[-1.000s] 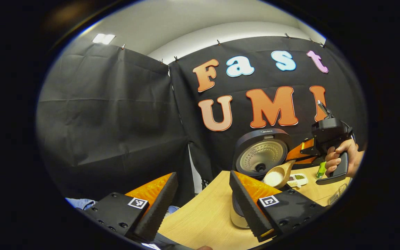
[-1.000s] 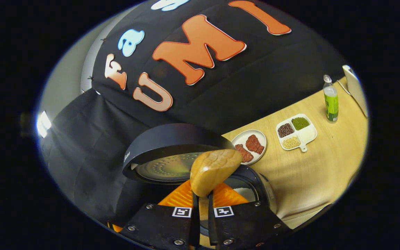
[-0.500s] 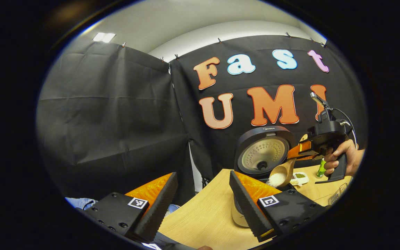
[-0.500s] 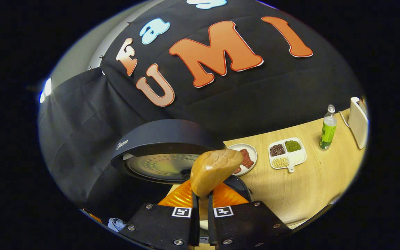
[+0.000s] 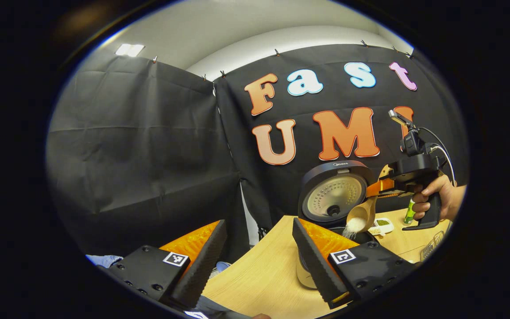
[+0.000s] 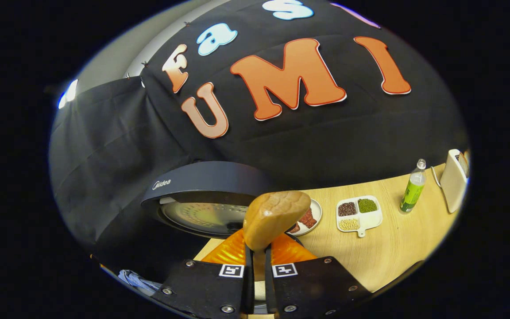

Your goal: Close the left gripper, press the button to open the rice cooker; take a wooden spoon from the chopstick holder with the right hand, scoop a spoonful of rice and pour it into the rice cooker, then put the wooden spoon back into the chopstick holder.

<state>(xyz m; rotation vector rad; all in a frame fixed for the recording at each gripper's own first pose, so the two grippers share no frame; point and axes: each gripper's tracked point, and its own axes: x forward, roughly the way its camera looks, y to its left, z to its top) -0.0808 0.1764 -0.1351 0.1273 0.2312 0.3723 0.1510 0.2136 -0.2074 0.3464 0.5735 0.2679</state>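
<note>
Clamped in the right gripper (image 6: 255,261), the wooden spoon (image 5: 361,215) is tipped over the open rice cooker (image 5: 332,195), rice spilling into the pot. Tilt should be eased gradually, the bowl kept inside the rim. Left gripper (image 5: 259,259) is held wide, idle.

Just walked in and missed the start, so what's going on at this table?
A person is pouring rice into a rice cooker whose lid stands open. The right gripper is shut on a wooden spoon, tipped over the pot with rice spilling from its bowl. The left gripper hangs open near the table, holding nothing. The spoon has not yet gone back to its holder.
</note>
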